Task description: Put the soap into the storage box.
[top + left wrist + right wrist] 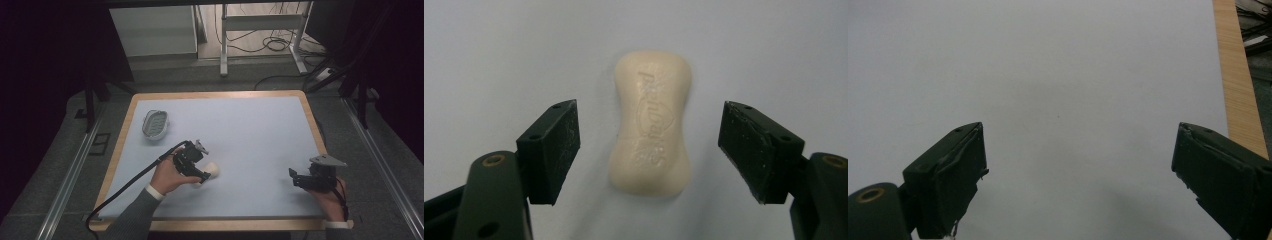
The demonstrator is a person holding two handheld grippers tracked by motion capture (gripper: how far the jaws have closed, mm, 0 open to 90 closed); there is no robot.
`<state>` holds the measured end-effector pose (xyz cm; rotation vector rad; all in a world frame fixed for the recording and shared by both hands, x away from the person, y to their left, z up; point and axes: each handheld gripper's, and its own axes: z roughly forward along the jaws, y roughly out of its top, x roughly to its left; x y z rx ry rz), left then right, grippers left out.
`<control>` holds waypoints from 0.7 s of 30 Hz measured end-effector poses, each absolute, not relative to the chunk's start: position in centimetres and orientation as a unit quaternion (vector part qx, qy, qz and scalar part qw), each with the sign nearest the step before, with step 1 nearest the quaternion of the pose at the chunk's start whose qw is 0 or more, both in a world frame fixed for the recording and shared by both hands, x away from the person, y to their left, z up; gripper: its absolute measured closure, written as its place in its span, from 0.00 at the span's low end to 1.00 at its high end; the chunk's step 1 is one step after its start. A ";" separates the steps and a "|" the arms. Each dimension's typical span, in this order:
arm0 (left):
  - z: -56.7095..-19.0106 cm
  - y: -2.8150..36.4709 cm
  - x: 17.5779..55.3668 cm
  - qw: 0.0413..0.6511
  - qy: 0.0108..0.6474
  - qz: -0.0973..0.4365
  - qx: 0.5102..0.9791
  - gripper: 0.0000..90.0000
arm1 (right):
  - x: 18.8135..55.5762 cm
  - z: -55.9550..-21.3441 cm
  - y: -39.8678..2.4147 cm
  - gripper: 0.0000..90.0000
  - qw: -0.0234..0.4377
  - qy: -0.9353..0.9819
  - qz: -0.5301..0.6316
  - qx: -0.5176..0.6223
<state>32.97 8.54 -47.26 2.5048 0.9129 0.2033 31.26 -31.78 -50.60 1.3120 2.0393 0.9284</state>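
Black and wide apart, the jaws of the left gripper (649, 150) stood on either side of a cream-coloured, waisted bar of soap (651, 122) with a word embossed on its top face; a clear gap showed between each pad and the bar, so nothing was held yet. The soap lay flat on the pale blue table mat (250, 130), near the person's edge and left of centre, with its long axis running away from the gripper. For a good pick the step seemed to call for centring first — the bar sat slightly nearer the left-hand pad in the left gripper view, so a small sideways shift would let both pads meet it together. The narrow waist looked like the best place to close, since the swelling ends would then keep the bar from sliding out. Soap is likely slick and easily dented, so a gentle, even squeeze and a straight lift would probably serve better than a hard pinch. The right gripper (1078, 175) hung over bare mat near the light wooden table edge (1238, 75), its jaws spread wide and empty. Farther off, toward the far left of the mat, sat a white oval soap dish with a ribbed floor (155, 123) — the likely destination, well apart from the bar.
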 end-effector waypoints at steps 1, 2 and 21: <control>-47.4 8.4 33.0 0.231 0.333 0.071 0.911 0.28 | 31.3 -50.6 -31.8 0.08 0.268 0.756 0.343 0.488; -47.6 8.4 33.2 0.219 0.326 0.071 0.917 0.28 | 31.3 -50.6 -31.8 0.08 0.269 0.756 0.343 0.488; -50.1 7.3 34.7 0.181 0.323 0.051 0.928 0.37 | 31.3 -50.7 -32.1 0.08 0.269 0.753 0.341 0.494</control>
